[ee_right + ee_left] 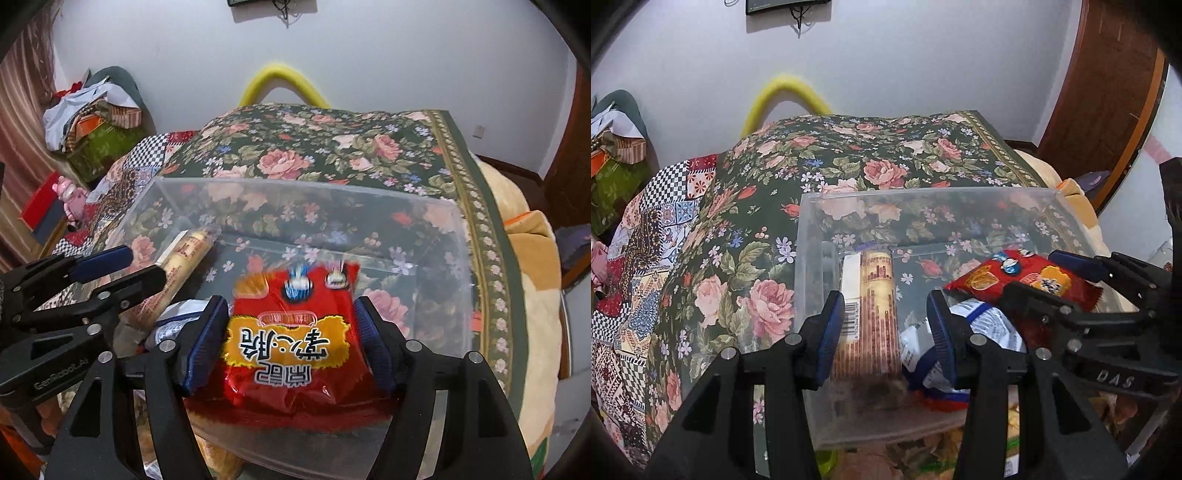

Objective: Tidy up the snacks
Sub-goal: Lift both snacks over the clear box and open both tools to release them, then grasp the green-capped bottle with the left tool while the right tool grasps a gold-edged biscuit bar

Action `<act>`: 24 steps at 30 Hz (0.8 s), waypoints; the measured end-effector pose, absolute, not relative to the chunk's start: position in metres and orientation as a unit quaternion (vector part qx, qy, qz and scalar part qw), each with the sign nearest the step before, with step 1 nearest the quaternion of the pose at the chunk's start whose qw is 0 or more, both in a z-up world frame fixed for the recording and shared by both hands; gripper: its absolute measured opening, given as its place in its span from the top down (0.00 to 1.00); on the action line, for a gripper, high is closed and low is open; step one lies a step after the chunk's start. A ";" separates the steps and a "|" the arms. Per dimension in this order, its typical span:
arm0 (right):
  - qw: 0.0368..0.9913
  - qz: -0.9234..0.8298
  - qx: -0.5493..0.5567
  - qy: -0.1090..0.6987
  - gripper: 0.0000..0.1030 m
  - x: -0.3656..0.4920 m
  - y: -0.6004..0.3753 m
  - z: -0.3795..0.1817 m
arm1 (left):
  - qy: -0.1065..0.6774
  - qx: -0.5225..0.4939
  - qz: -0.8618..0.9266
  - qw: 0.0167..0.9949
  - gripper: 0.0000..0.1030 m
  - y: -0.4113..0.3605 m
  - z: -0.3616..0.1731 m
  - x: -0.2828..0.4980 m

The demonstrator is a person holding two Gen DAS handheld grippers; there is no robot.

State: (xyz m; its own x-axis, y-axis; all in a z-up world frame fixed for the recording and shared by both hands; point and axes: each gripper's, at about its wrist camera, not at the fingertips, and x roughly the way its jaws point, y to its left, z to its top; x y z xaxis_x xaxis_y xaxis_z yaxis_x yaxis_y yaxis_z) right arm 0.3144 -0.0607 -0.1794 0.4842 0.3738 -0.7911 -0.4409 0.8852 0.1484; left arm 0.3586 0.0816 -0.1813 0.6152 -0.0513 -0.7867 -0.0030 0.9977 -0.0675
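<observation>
1. My right gripper [291, 306] has its jaws closed on the red snack bag [291, 350]. A blue pad lies against each side of the bag, which hangs tilted inside the clear plastic bin [295, 182], above its floor.
2. The bin sits straight ahead of both pairs of jaws on the floral bed cover [868, 147], and its far wall rises beyond the fingertips.
3. My left gripper [884, 299] reaches down into the same bin, just to the left of the right one. The near end of the beige-and-brown packet [877, 295] lies between its jaws, against the left pad.
4. A white-and-blue packet [990, 325] is crumpled by the right pad of my left jaws, with part of it under the red bag.
5. I cannot tell whether my left jaws are pressing on the beige-and-brown packet or only straddling it.
6. The long beige-and-brown packet lies flat along the bin's left wall and points away from the jaws.
</observation>
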 end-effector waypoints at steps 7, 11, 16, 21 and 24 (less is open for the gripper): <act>0.875 0.236 -0.040 0.420 0.35 0.300 -0.076 -0.154 | 0.421 -0.035 -0.016 0.906 0.55 0.090 -0.157 0.336; 0.887 0.233 -0.052 0.395 0.35 0.287 -0.084 -0.138 | 0.414 -0.035 -0.015 0.909 0.53 0.099 -0.144 0.316; 0.896 0.233 -0.052 0.375 0.34 0.269 -0.103 -0.123 | 0.411 -0.028 -0.005 0.911 0.49 0.111 -0.136 0.291; 0.901 0.223 -0.045 0.369 0.34 0.250 -0.123 -0.120 | 0.420 -0.019 0.007 0.907 0.48 0.125 -0.139 0.273; 0.903 0.211 -0.051 0.371 0.34 0.239 -0.133 -0.124 | 0.426 -0.020 0.013 0.905 0.47 0.132 -0.145 0.265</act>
